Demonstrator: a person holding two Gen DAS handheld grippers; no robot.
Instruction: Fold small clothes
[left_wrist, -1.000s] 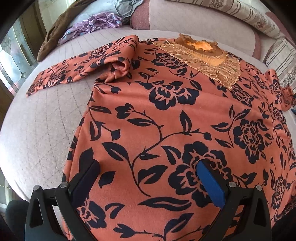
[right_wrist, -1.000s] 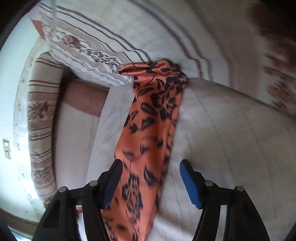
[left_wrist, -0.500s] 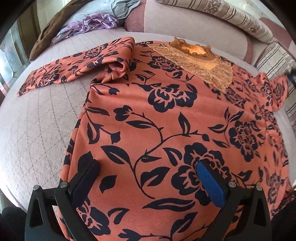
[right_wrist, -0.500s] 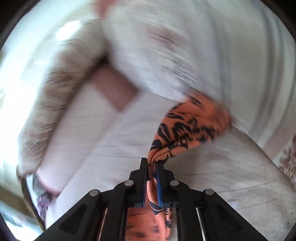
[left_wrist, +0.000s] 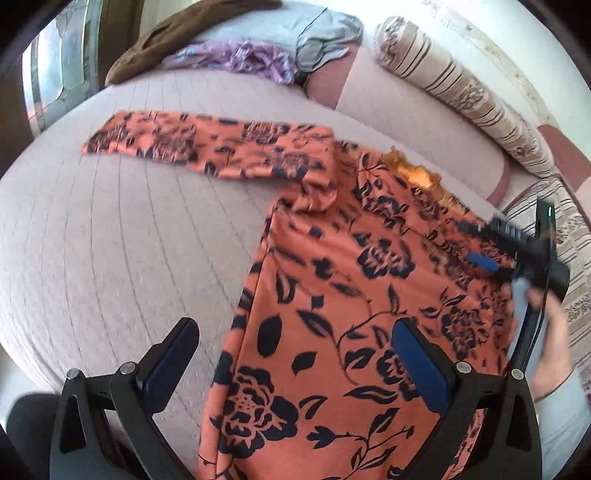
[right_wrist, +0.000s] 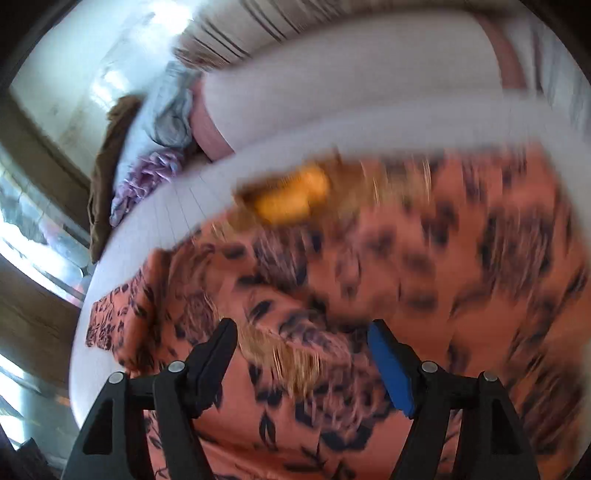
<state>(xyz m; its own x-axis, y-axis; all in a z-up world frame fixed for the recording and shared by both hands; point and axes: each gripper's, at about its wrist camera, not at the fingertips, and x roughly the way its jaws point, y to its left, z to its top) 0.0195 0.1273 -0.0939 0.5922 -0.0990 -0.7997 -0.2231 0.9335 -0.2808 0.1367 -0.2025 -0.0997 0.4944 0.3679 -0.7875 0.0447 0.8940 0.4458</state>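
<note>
While poised over the bed (left_wrist: 110, 236):
Left claw (left_wrist: 291, 354): spread, empty, above garment's (left_wrist: 332, 295) edge.
Right claw (right_wrist: 301, 354): opening, nothing pinched, garment's folded sleeve (right_wrist: 295, 325) beneath.
Garment: flat, below both claws.

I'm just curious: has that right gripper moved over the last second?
Yes. The right gripper swung from the striped cushion side to over the orange top, jaws opening, empty.
</note>
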